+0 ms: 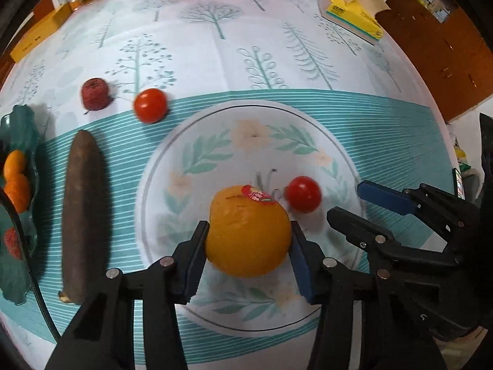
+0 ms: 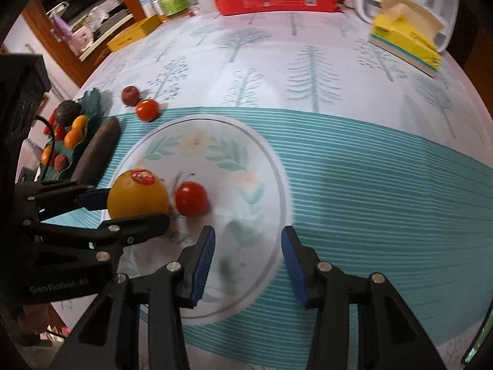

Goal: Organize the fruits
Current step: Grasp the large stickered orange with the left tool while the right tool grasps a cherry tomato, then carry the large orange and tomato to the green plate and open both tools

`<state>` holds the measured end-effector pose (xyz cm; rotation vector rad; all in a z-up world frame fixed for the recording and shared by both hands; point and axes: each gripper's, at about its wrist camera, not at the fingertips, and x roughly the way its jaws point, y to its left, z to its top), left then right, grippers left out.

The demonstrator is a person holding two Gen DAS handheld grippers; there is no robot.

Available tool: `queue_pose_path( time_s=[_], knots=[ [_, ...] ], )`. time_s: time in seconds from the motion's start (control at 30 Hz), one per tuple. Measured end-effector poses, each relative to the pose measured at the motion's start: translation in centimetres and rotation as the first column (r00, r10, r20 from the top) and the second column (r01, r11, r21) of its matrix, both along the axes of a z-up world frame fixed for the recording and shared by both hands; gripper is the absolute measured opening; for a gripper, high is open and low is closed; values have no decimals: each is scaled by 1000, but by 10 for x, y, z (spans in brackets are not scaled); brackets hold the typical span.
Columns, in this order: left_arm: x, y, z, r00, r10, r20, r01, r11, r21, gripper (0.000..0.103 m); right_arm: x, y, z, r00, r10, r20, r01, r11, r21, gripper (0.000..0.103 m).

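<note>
Gripping the orange [image 1: 248, 234] over the plate [image 1: 215, 117], seemingly to set it down, the left gripper [image 1: 248, 246] clasps it; the right gripper [image 2: 248, 260] waits released.

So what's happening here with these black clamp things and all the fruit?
A person is sorting fruit with a handheld gripper in each hand. The left gripper is clamped on an orange over the floral plate, beside a red tomato already lying on it. The right gripper is open and holds nothing. A second tomato and a long brown vegetable lie on the tablecloth.
</note>
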<state>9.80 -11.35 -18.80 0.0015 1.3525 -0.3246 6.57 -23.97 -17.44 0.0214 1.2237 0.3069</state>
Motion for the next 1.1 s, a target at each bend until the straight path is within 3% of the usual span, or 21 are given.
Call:
queue_pose_path(
  time_s=[0.4,0.5,0.53,0.87,1.1],
  knots=[
    [-2,33,8,998,67,-2,-67,998,-12,48,14,34,-4,995,93,20,-93,996,16,46],
    [-7,40,15,998,64,11,-64,998,-14,48,15,37,-4,995,99,30,-99,995,-1,36],
    [-9,40,17,998,61,15,-61,998,-13,48,15,38,-4,994,106,27,-106,994,5,26],
    [-26,45,40,998,7,68,-7,1000,-6,48,-7,50,6,994,106,38,-106,994,-13,25],
    [-38,75,70,989,-17,145,13,1000,23,48,-26,73,29,993,99,66,-98,995,-27,25]
  ],
)
